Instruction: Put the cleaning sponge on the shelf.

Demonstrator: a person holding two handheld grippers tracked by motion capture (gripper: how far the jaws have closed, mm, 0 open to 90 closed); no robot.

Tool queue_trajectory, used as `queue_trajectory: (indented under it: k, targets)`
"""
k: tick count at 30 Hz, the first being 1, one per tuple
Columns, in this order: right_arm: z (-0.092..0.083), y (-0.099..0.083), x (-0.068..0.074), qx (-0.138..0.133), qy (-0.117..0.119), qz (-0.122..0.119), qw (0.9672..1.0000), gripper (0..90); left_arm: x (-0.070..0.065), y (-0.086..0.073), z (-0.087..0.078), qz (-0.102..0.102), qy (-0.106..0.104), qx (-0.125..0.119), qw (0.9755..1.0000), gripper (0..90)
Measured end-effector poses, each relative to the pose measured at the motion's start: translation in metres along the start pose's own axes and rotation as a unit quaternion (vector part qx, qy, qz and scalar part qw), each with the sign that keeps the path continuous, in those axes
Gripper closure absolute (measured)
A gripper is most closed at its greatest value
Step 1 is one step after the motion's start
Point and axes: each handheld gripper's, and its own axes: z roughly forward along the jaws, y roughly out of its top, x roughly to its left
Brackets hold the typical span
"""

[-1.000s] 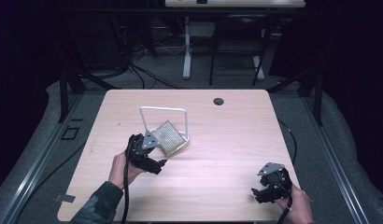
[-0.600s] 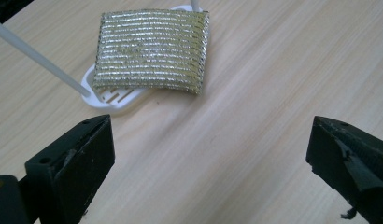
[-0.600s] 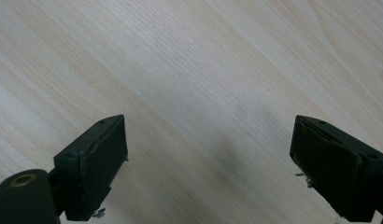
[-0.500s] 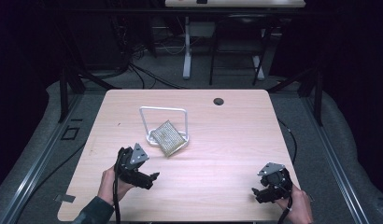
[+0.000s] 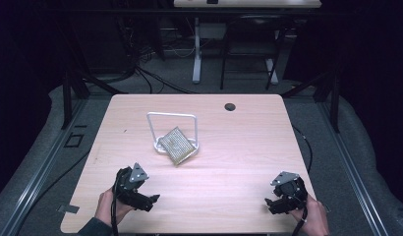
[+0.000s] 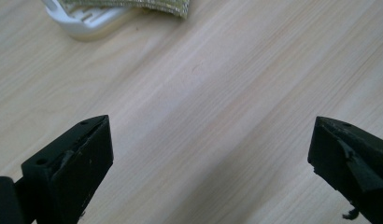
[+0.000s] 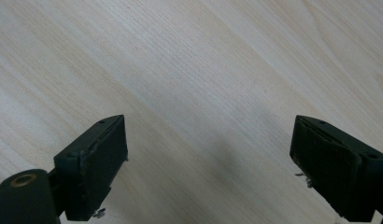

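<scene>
Wood-grain desk (image 5: 239,147), pale, mostly bare. White wire rack (image 5: 172,129) sits left of centre, upright frame on a slatted base. Yellow-green scouring pad (image 5: 177,144) leans tilted against the rack, its lower corner hanging past the base toward the person. Risk: the pad looks loosely propped, so a nudge to the light rack could slide it off or tip the frame. Left tool (image 5: 140,199) near the front-left edge, jaws spread wide, empty. Right tool (image 5: 282,199) at front-right, jaws also apart, holding nothing, well apart from the pad.
</scene>
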Motion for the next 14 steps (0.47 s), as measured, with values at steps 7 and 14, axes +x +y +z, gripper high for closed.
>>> queue_trajectory:
  k: [7,14]
  targets:
    - [-0.0007,-0.0011,-0.0004,-0.002,0.002,0.002,1.0,10.4,-0.0004,0.0035,0.0007,0.001,-0.001,-0.005,1.0,0.0]
    - [-0.0011,-0.0006,-0.0019,-0.006,0.002,0.002,1.0,10.5,-0.0002,0.0046,0.004,0.006,0.0,-0.003,1.0,0.0]
